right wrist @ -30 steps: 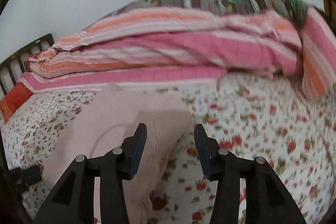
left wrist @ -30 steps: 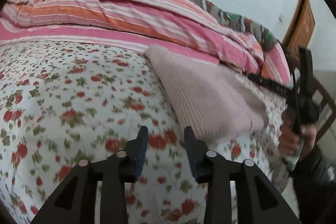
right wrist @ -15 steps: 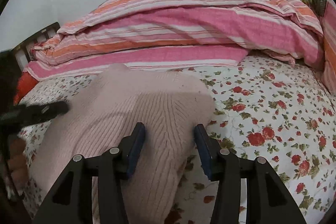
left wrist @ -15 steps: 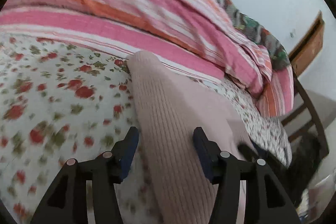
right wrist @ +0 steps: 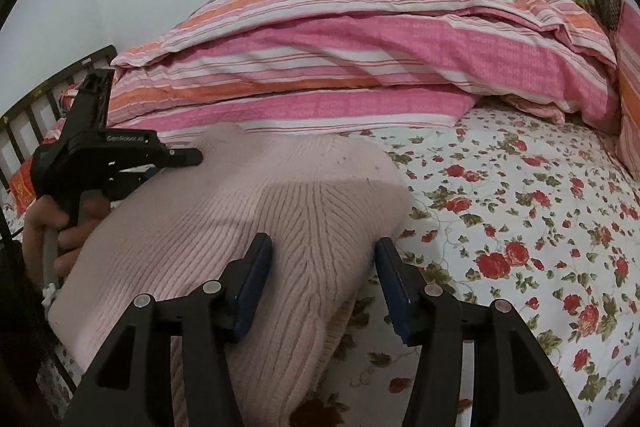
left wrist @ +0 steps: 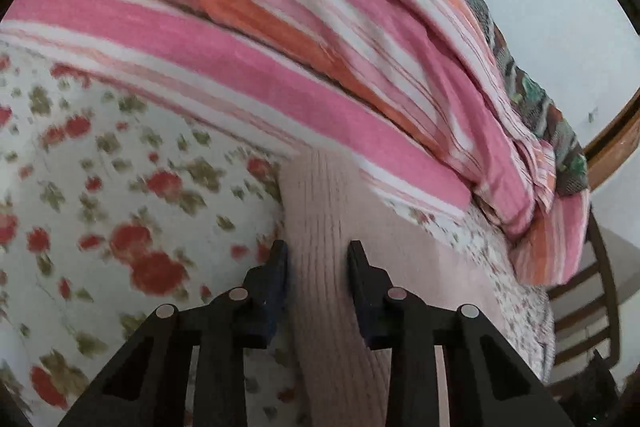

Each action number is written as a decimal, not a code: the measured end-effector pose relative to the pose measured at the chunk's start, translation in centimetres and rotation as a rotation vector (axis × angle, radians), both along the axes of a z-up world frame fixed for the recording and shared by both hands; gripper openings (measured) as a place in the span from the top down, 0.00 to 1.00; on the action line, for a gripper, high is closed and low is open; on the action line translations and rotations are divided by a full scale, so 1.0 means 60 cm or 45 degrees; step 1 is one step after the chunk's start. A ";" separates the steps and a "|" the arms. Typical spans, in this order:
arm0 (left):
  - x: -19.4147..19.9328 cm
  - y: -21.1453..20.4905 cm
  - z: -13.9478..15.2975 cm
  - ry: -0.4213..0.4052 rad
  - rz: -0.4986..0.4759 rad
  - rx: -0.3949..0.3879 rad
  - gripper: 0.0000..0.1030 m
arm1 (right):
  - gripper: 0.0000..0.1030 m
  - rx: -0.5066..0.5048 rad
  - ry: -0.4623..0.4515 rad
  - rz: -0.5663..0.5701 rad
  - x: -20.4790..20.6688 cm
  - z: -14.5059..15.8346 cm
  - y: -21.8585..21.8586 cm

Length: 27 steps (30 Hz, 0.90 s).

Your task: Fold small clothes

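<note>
A folded pale pink knit garment (left wrist: 320, 195) (right wrist: 280, 187) lies on the flowered bed sheet (right wrist: 500, 207). My left gripper (left wrist: 318, 259) is at the garment's left edge, jaws closing, with a ridge of the knit filling the gap and touching both pads. From the right wrist view it (right wrist: 188, 159) appears at the left, held by a hand (right wrist: 48, 227). My right gripper (right wrist: 322, 259) straddles the garment's near right corner, jaws opening. Its right pad stands clear of the cloth.
A striped pink and orange quilt (right wrist: 360, 47) (left wrist: 280, 27) is piled along the far side of the bed, touching the garment's far edge. A dark slatted bed rail (right wrist: 24, 115) runs at the left. A wooden slatted frame (left wrist: 580, 327) shows past the bed's right end.
My left gripper swept from the bare sheet onto the garment's left edge and its jaws narrowed around the knit. The right gripper sank over the near corner and widened slightly.
</note>
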State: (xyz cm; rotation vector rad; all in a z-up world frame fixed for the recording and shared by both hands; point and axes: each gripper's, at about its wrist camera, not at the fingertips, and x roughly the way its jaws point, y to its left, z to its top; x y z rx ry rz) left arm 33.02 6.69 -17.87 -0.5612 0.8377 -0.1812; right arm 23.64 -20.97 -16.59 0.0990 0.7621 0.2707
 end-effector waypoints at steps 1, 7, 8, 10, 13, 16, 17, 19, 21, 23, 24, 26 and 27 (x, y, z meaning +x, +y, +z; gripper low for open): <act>0.001 0.001 0.006 -0.022 0.021 0.026 0.76 | 0.50 0.007 0.004 0.001 0.001 0.000 -0.002; 0.003 -0.005 0.031 -0.030 0.026 0.109 0.98 | 0.50 0.054 0.039 0.014 0.007 0.013 -0.011; 0.000 -0.007 0.034 -0.027 0.019 0.112 0.98 | 0.50 0.074 0.039 0.021 0.009 0.020 -0.015; -0.007 -0.016 0.045 -0.050 -0.005 0.162 0.91 | 0.50 0.069 0.007 0.004 0.015 0.037 -0.024; -0.016 -0.051 0.069 -0.119 -0.075 0.288 0.75 | 0.50 0.058 -0.034 -0.049 0.036 0.055 -0.039; -0.020 -0.090 0.074 -0.156 -0.139 0.417 0.73 | 0.50 0.037 0.031 -0.037 0.066 0.039 -0.037; -0.020 -0.099 0.069 -0.144 -0.146 0.456 0.73 | 0.53 0.009 0.050 -0.039 0.072 0.028 -0.033; -0.017 -0.118 0.056 -0.112 -0.163 0.554 0.73 | 0.55 -0.029 0.108 -0.042 0.082 0.000 -0.027; -0.016 -0.131 0.043 -0.107 -0.171 0.637 0.71 | 0.55 -0.016 0.113 -0.053 0.084 -0.008 -0.032; -0.018 -0.130 0.034 -0.109 -0.172 0.676 0.68 | 0.55 0.006 0.118 -0.060 0.086 -0.010 -0.039; -0.021 -0.130 0.031 -0.114 -0.167 0.683 0.67 | 0.54 0.005 0.120 -0.069 0.087 -0.014 -0.040; -0.024 -0.130 0.027 -0.124 -0.151 0.701 0.63 | 0.54 0.007 0.127 -0.076 0.088 -0.018 -0.041; -0.023 -0.132 0.024 -0.122 -0.141 0.713 0.57 | 0.54 0.009 0.125 -0.078 0.089 -0.017 -0.042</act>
